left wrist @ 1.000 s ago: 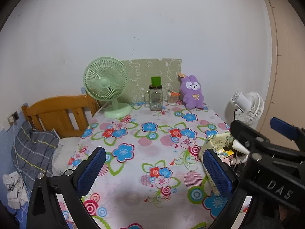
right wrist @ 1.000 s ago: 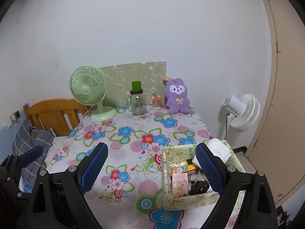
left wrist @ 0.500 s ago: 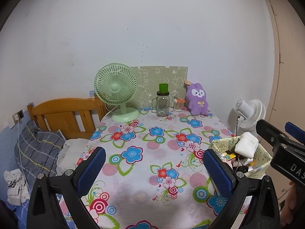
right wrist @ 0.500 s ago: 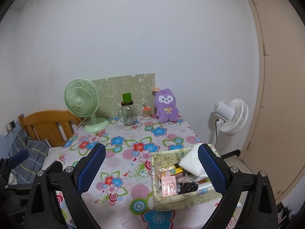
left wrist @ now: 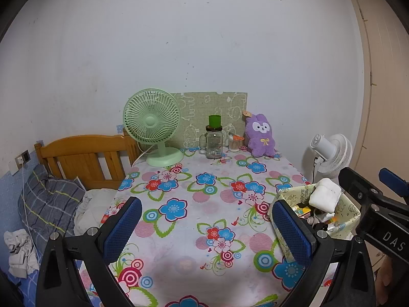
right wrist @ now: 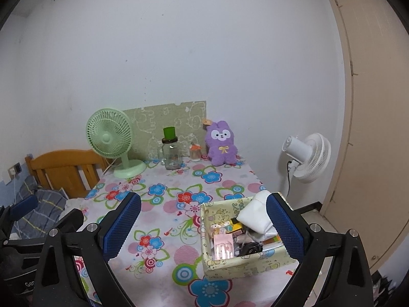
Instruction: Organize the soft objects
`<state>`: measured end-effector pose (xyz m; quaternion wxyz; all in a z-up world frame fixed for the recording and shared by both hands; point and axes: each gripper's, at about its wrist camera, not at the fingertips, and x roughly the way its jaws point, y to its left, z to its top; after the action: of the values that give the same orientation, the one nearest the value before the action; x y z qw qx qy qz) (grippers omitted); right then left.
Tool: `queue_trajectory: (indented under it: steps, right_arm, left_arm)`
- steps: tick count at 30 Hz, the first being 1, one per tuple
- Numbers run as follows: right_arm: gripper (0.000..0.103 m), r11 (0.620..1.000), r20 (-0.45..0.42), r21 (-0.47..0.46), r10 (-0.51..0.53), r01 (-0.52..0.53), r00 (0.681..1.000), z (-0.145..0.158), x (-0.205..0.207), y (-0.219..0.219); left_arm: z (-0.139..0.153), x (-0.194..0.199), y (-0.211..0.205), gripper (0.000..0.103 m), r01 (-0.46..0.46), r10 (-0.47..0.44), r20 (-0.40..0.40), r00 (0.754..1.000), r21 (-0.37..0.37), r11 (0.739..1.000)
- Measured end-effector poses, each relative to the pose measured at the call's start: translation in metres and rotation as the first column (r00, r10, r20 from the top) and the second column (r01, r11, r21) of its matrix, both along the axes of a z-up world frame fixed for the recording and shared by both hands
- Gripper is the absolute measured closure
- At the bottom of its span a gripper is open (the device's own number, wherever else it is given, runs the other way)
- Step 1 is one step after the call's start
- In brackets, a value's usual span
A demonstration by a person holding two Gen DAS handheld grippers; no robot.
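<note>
A purple plush bunny (left wrist: 260, 135) sits upright at the far right of the floral table (left wrist: 204, 204), against the wall; it also shows in the right wrist view (right wrist: 222, 143). A pale yellow storage box (right wrist: 245, 240) stands at the table's near right, holding small items and a white soft bundle (right wrist: 257, 216); the box (left wrist: 347, 212) and the bundle (left wrist: 324, 194) show in the left wrist view too. My left gripper (left wrist: 207, 227) is open and empty above the table's near edge. My right gripper (right wrist: 203, 227) is open and empty, its right finger over the box.
A green desk fan (left wrist: 153, 125), a glass jar with a green cup on top (left wrist: 214, 140) and a small jar (left wrist: 234, 143) line the back. A white floor fan (left wrist: 329, 153) stands right of the table, a wooden bed headboard (left wrist: 84, 153) and pillow left.
Both grippers have drawn back and tilted up from the table. The view now takes in more wall, and the box sits lower and farther right in the left wrist view.
</note>
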<state>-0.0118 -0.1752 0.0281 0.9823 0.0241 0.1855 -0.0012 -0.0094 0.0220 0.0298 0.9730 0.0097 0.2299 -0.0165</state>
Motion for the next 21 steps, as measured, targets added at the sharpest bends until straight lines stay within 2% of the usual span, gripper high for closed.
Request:
queue_trajectory:
  steps: [21]
  right_arm:
    - [0.003,0.999,-0.019,0.029,0.016,-0.016,1.000,-0.0044,0.0072,-0.0085]
  left_arm:
    - [0.0004,0.0015,-0.0025,0.000,-0.031,0.031,-0.006,1.000,-0.008,0.999]
